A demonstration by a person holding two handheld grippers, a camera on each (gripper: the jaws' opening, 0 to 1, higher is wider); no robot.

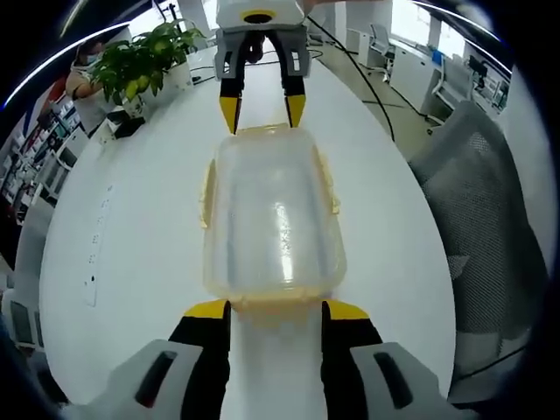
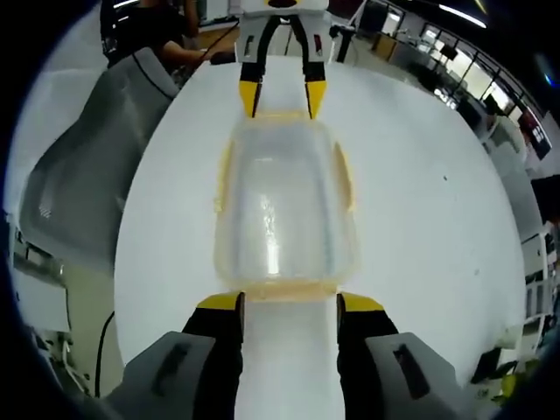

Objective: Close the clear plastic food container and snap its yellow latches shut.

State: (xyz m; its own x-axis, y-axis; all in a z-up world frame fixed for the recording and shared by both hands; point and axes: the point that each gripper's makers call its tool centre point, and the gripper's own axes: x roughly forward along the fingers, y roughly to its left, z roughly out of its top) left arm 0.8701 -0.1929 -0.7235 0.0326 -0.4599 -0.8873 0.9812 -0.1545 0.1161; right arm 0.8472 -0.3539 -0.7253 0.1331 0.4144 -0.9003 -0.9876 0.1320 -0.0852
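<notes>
A clear plastic container [image 1: 271,219] [image 2: 284,206] lies lengthwise on the white table [image 1: 122,227] with its lid resting on top. Yellow latches [image 1: 206,188] [image 2: 224,179] run along its long sides, and a yellow latch [image 1: 273,303] [image 2: 289,290] sits at each short end. In the left gripper view, my left gripper [image 1: 276,311] is open, its yellow tips at the corners of the near end. My right gripper [image 1: 261,107] faces it, open at the far end. The right gripper view mirrors this: right gripper [image 2: 290,304] open at the near end, left gripper [image 2: 282,98] open opposite.
A potted plant [image 1: 144,61] stands at the table's far left in the left gripper view. A grey mesh chair [image 1: 477,184] [image 2: 83,184] is beside the table. A black cable [image 1: 354,66] trails over the far tabletop. A person [image 2: 157,31] sits beyond the table.
</notes>
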